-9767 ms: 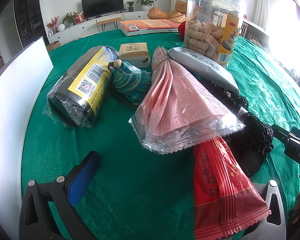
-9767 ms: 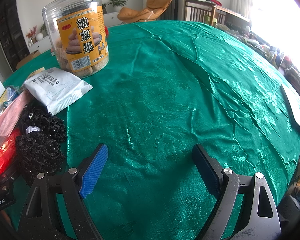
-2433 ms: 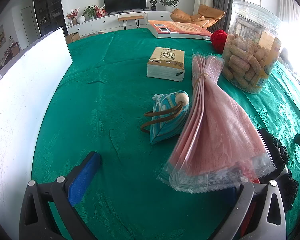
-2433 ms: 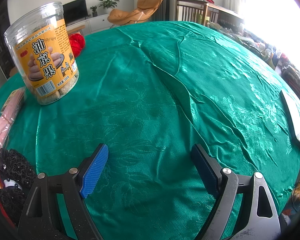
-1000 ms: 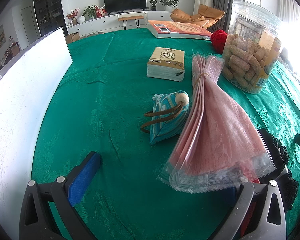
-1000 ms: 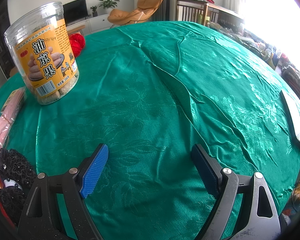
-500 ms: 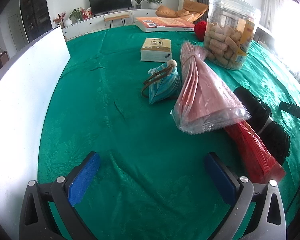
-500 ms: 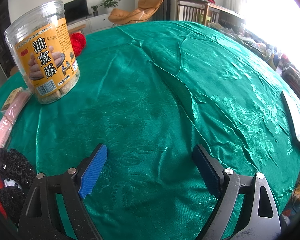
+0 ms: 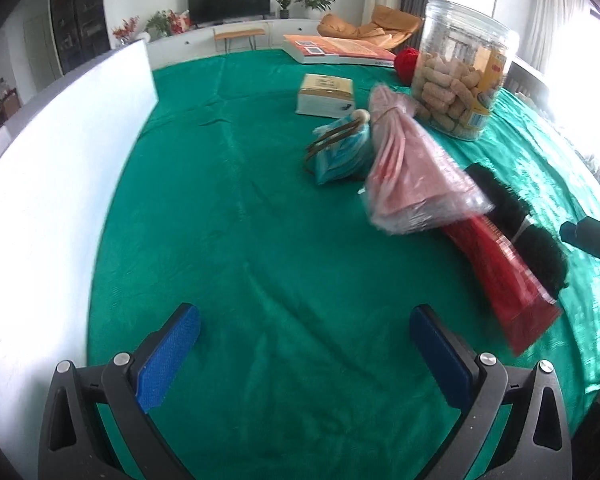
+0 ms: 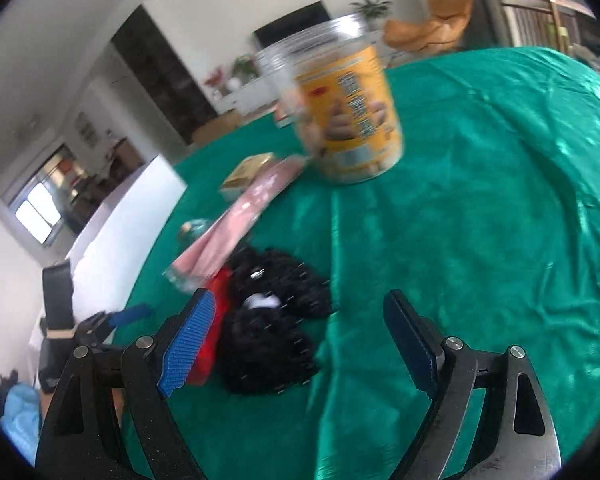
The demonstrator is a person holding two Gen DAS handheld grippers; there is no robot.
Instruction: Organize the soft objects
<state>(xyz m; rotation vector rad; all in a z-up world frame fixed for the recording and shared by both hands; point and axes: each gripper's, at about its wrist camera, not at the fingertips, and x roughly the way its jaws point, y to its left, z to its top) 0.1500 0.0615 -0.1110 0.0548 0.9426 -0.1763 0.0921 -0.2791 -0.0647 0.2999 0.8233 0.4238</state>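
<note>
On the green tablecloth (image 9: 260, 200) lie a pink plastic packet (image 9: 412, 176), a red packet (image 9: 496, 268) under it, a black lacy bundle (image 9: 536, 248) and a small blue pouch with a bead and brown cord (image 9: 340, 152). My left gripper (image 9: 304, 344) is open and empty, low over bare cloth, well short of the pile. In the right wrist view the black bundle (image 10: 272, 320) sits just ahead and left of my open, empty right gripper (image 10: 296, 340). The pink packet (image 10: 236, 232) and red packet (image 10: 216, 320) lie beyond its left finger.
A clear jar of snacks with a yellow label (image 9: 460, 76) (image 10: 340, 108) stands behind the pile. A tissue pack (image 9: 326, 94), a book (image 9: 336, 50) and a red yarn ball (image 9: 406, 62) lie further back. A white board (image 9: 52, 184) lines the table's left side.
My left gripper has drawn back from the pile, so the pink packet no longer lies over its right finger. My right gripper has swung left and tilted; the black bundle is now in front of it.
</note>
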